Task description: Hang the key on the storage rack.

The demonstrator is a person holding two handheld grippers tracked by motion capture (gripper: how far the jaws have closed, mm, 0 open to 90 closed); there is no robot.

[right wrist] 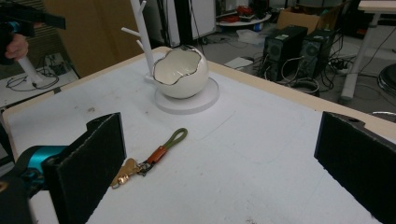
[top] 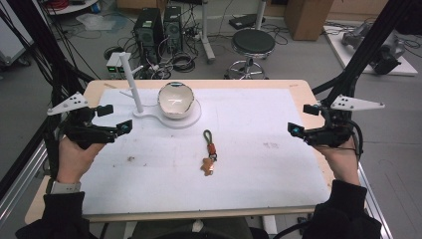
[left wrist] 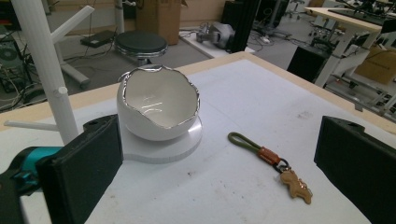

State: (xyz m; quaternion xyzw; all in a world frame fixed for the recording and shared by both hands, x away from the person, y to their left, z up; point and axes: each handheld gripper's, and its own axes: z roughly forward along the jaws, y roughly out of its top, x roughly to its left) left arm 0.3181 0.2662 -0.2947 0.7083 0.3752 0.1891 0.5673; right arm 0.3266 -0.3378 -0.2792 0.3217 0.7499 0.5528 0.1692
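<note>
A keychain (top: 209,152) with an olive loop, an orange band and a tan figure charm lies flat near the middle of the white mat (top: 259,149). Behind it, a white egg-shaped bowl (top: 175,99) with a jagged silver rim sits on a round white base beside a white branched post (top: 131,82). My left gripper (top: 116,118) hovers open at the mat's left edge; in its own view the bowl (left wrist: 159,105) and keychain (left wrist: 271,161) lie ahead of its empty jaws. At the right edge my right gripper (top: 302,119) is open and empty, facing the keychain (right wrist: 154,156) and bowl (right wrist: 181,72).
The wooden table rim (top: 298,87) frames the mat. Beyond the far edge stand a black stool (top: 253,44), computer towers (top: 158,27) and tangled cables on the floor. Black frame struts rise at both sides of the table.
</note>
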